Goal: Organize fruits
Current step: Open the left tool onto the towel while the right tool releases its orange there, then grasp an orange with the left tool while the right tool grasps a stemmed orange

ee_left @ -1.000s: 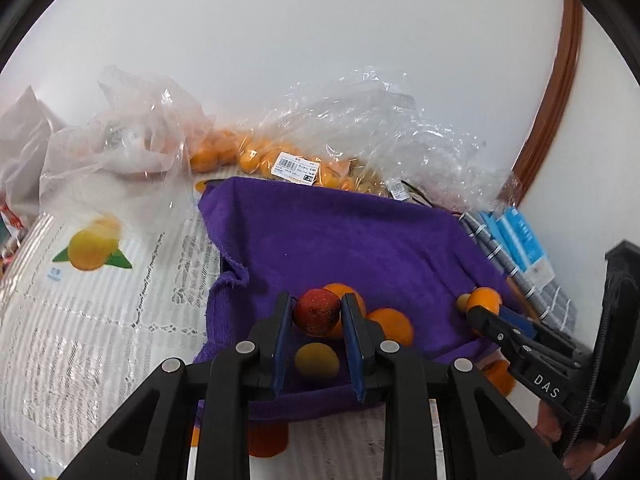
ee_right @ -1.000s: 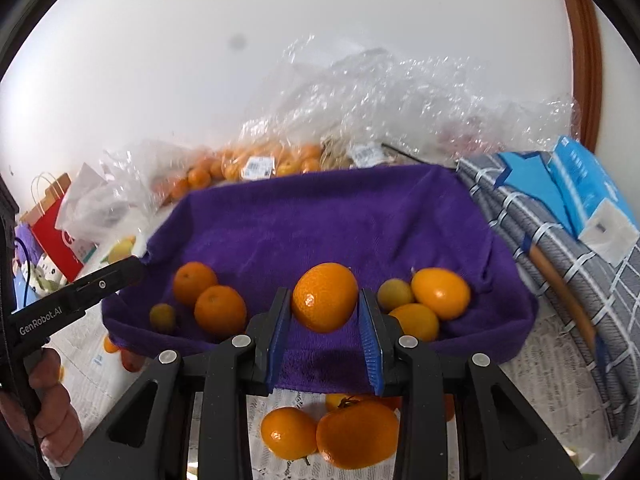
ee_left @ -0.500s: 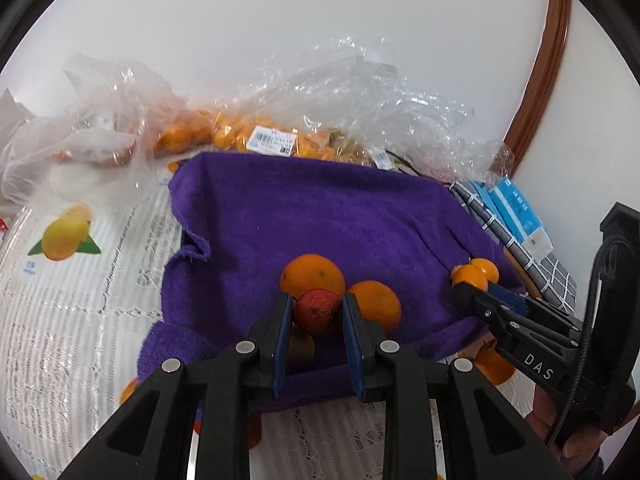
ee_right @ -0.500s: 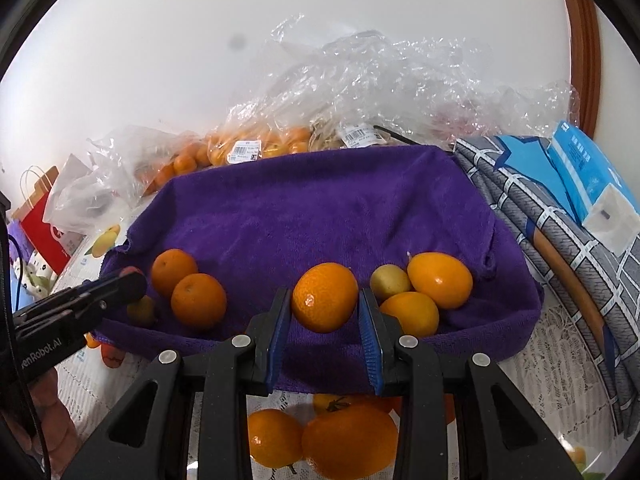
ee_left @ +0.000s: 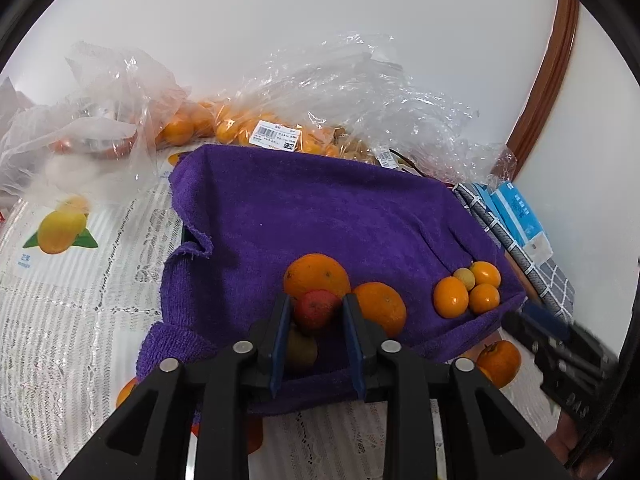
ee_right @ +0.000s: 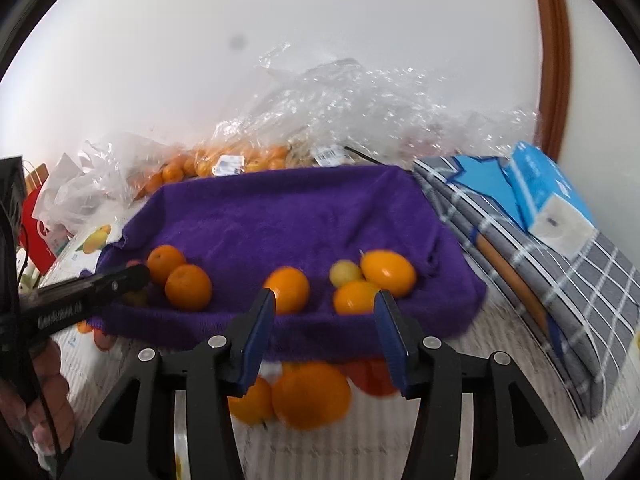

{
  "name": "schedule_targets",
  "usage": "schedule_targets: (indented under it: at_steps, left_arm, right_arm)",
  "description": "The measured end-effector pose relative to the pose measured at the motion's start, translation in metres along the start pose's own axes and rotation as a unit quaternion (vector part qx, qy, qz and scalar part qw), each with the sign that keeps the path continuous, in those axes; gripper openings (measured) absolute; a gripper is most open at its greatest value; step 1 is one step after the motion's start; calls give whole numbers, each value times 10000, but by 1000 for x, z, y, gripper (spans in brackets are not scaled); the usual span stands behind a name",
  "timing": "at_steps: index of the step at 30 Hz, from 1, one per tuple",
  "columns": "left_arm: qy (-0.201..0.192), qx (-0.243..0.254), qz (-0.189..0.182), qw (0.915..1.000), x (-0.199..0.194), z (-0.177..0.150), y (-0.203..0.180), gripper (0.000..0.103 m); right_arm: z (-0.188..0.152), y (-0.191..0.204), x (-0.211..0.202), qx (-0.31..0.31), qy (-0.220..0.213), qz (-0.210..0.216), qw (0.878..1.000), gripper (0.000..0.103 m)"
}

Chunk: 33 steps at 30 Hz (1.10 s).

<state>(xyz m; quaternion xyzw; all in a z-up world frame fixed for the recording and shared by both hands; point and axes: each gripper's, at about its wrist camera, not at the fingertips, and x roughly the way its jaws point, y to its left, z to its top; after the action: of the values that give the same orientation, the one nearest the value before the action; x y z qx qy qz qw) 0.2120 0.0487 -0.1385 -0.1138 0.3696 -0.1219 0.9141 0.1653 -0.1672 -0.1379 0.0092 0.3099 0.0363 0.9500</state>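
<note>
A purple towel [ee_left: 320,208] [ee_right: 280,216] holds the fruit. My left gripper [ee_left: 316,320] [ee_right: 100,288] hangs over its near edge and its jaws are opening. A small red fruit [ee_left: 316,312] sits between the pads, which stand just off it, against two oranges [ee_left: 316,276] [ee_left: 380,306]. A greenish fruit [ee_left: 300,346] lies below it. My right gripper [ee_right: 324,300] [ee_left: 560,344] is open and still opening, with nothing between its pads. An orange [ee_right: 287,289] rests on the towel just past its left fingertip, beside a cluster of small oranges [ee_right: 388,272] [ee_left: 484,274].
Clear plastic bags of oranges [ee_left: 248,128] [ee_right: 224,160] lie behind the towel. A grey checked cloth [ee_right: 560,280] with a blue tissue pack [ee_right: 548,200] is on the right. Loose oranges [ee_right: 312,396] lie on the lace tablecloth [ee_left: 80,300] in front. A person's hand [ee_right: 48,400] holds the left gripper.
My right gripper opened and let go of its orange, which now lies on the towel, and it drew back. The left gripper moved in over the towel and its pads eased off the red fruit.
</note>
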Motion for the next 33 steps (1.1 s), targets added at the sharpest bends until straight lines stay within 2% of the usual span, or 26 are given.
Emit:
schedule_targets:
  at_steps: [1, 3, 7, 10, 16, 19, 25, 27, 29, 33]
  left_arm:
    - [21, -29, -16, 10000, 1, 0, 0, 34]
    - [28, -111, -83, 9999, 0, 1, 3, 35]
    - [-89, -191, -139, 9997, -6, 2, 5, 41]
    - [-167, -215, -119, 9996, -8, 2, 6, 42]
    - [-181, -290, -53, 9994, -9, 3, 9, 42]
    - [-230, -308, -40, 9993, -13, 4, 11, 43]
    - [-466, -25, 319, 9984, -25, 3, 7, 44]
    - [-527, 89, 373, 9979, -32, 4, 6, 44]
    - [-554, 189, 219, 9980, -40, 3, 3, 44]
    - [-512, 487, 153, 9974, -51, -6, -9, 44]
  right_arm:
    - [-4, -3, -2, 40, 73, 5, 10000, 51]
    - [-12, -6, -4, 67, 205, -19, 9998, 51]
    - [-21, -10, -10, 170, 182, 31, 9997, 56]
    - [-22, -11, -12, 225, 172, 19, 9996, 56]
    - [-22, -16, -17, 156, 114, -286, 9994, 56]
    - [-23, -20, -18, 108, 77, -397, 9991, 61]
    - [-23, -28, -19, 179, 79, -550, 9983, 61]
    - [-23, -31, -20, 209, 120, -517, 9984, 62]
    - [-24, -35, -22, 248, 157, -468, 9985, 62]
    - [-26, -38, -23, 418, 279, -35, 9987, 62]
